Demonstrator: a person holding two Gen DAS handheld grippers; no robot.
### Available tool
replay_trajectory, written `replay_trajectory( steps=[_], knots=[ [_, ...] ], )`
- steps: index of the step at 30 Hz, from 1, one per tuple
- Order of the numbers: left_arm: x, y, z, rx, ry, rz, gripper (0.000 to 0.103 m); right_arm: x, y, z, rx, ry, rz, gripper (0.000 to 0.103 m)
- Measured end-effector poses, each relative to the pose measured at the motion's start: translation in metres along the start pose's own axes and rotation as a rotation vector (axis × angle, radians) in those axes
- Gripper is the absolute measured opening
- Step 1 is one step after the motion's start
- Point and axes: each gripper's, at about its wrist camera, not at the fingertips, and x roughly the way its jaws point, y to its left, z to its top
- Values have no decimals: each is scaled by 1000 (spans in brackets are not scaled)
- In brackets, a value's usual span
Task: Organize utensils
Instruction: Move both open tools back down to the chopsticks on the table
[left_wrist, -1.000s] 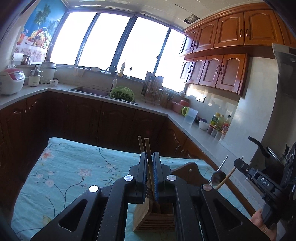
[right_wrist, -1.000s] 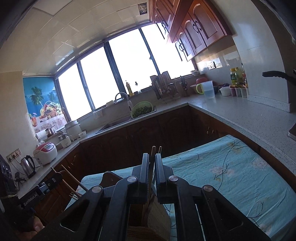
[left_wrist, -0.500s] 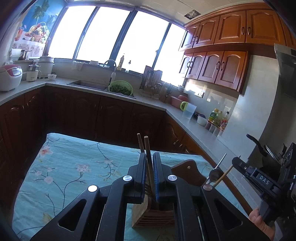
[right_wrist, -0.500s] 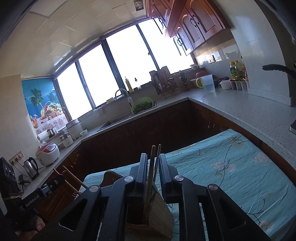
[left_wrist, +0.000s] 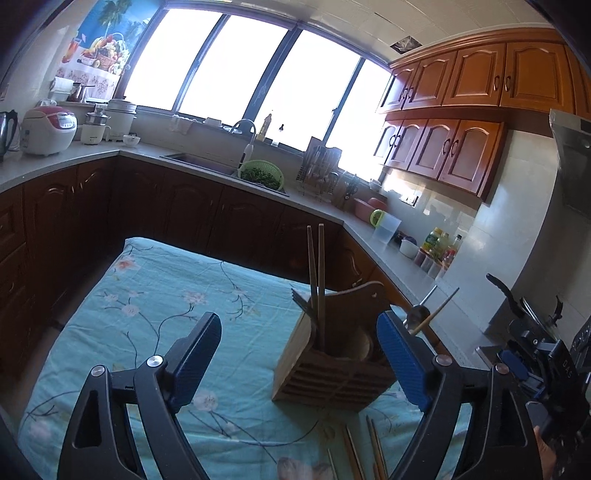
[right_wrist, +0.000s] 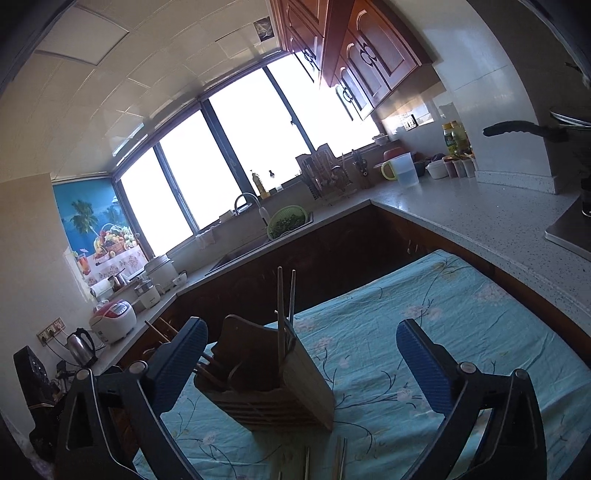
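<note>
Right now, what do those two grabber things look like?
The left gripper and right gripper look alike: black angular plastic frames with triangular cut-outs and round silver bolts. Their fingers wear flat, textured blue pads.

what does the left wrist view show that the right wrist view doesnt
Only the left wrist view: a spoon in the holder's far compartment, and the other gripper at the right edge. Only the right wrist view: wall outlets by the kettle. Both share the wooden utensil holder with two upright chopsticks, loose chopsticks on the floral cloth, and open fingers.
</note>
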Motion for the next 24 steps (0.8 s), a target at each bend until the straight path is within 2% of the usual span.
replay_trajectory(
  steps=[13,24],
  knots=[
    [-69,-10,-50,36,84,20,87,-60,-23,-63,8,121,-46,103],
    [-79,-7,-74,7,196,42,87,-84,-29,-103,-11,192,-78,103]
  ],
)
